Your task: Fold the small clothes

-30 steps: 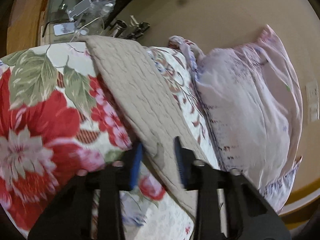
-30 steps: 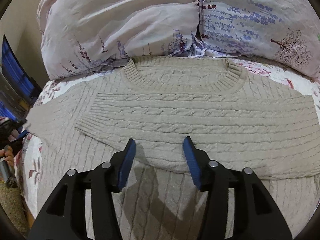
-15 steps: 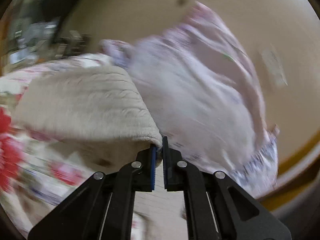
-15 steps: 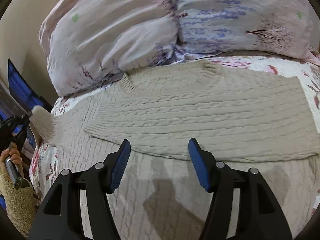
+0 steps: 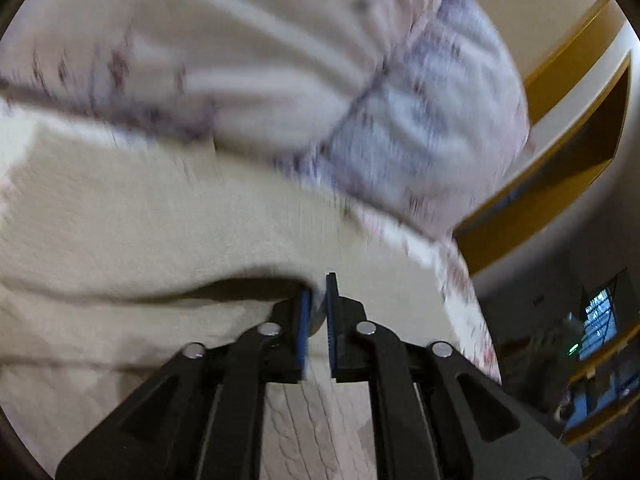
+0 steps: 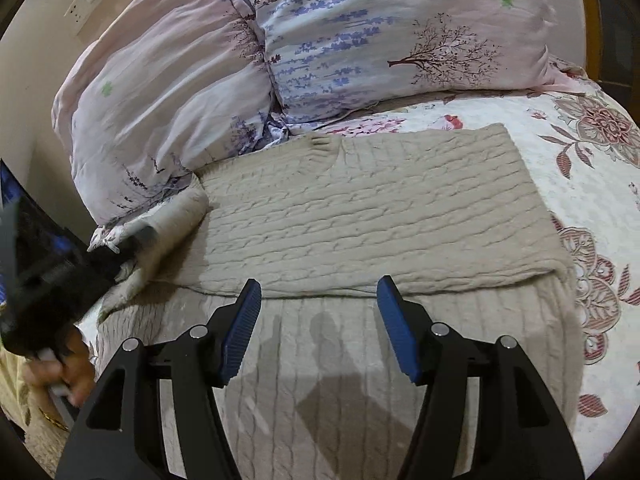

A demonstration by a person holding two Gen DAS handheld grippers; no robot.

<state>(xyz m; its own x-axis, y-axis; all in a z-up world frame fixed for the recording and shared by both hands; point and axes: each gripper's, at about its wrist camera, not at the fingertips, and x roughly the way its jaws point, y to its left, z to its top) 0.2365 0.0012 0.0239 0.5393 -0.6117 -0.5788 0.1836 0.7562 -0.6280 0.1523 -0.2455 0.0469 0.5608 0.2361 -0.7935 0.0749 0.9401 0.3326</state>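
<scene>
A beige cable-knit sweater (image 6: 360,208) lies flat on the bed below the pillows, its sleeves folded across the chest. My left gripper (image 5: 317,284) pinches the sweater's left edge (image 5: 140,232), lifted and curling over the body; its jaws are opening slightly with the knit still between the pads. The right wrist view shows that left gripper (image 6: 140,236) blurred at the far left, with the rolled knit (image 6: 176,216) in it. My right gripper (image 6: 318,288) hovers open over the sweater's lower part, nothing between its blue fingers (image 6: 244,320).
Two pale floral pillows (image 6: 180,80) (image 6: 380,32) lean against the wall behind the sweater. A flowered bedspread (image 6: 580,152) stretches to the right. A person's hand (image 6: 60,372) is at the lower left. A wooden bed frame (image 5: 560,160) stands right of the pillows.
The left gripper shut on the sweater's left edge and swept it up and rightward over the body. The right gripper opened a little wider and shifted right.
</scene>
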